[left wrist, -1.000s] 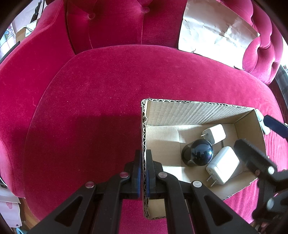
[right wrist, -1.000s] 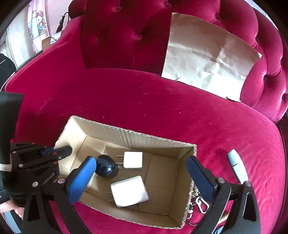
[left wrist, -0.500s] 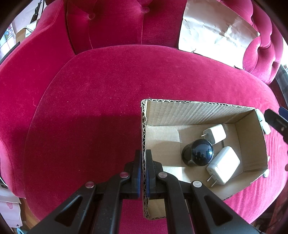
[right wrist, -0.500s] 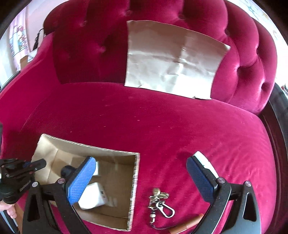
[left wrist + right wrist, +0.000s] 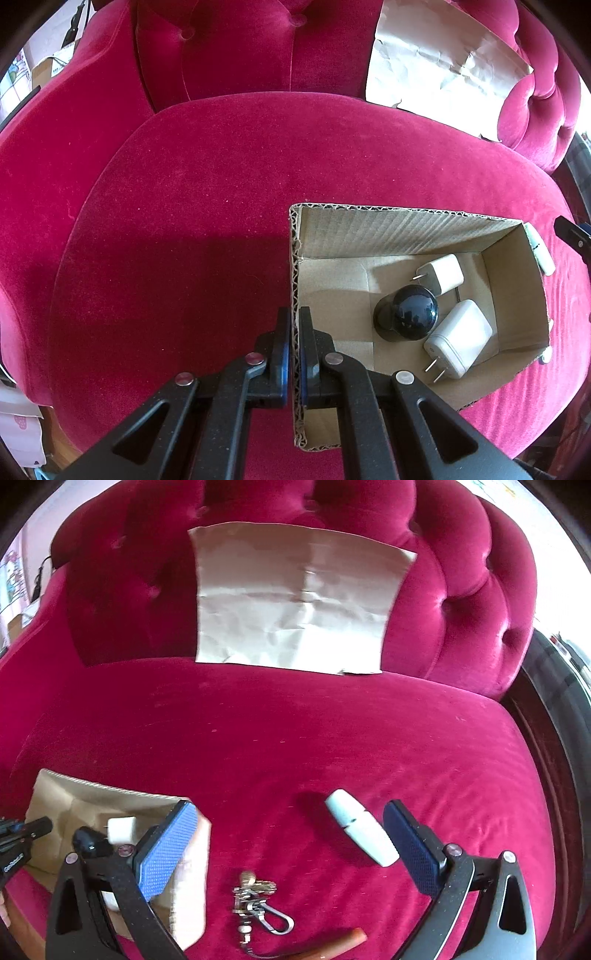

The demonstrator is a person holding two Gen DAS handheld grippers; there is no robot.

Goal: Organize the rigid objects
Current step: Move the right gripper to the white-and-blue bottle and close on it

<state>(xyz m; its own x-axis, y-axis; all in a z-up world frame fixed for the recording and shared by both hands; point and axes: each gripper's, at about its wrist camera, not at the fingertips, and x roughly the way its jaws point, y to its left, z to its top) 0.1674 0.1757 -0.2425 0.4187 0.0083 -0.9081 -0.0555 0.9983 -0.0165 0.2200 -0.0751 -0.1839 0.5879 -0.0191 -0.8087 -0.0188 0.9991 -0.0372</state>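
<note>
While the left claw (image 5: 294, 354) stays clenched on the cardboard box (image 5: 406, 229) wall, the right claw (image 5: 291, 845), released and empty, has swung away from the box; keys (image 5: 255, 904) now lie between its jaws, a white tube (image 5: 360, 832) beside its right finger — next pick, probably

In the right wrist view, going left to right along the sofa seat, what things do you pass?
Cardboard box → key ring → white tube-shaped item. The brown stick at the bottom edge overlaps the keys' span, so I left it out.
</note>
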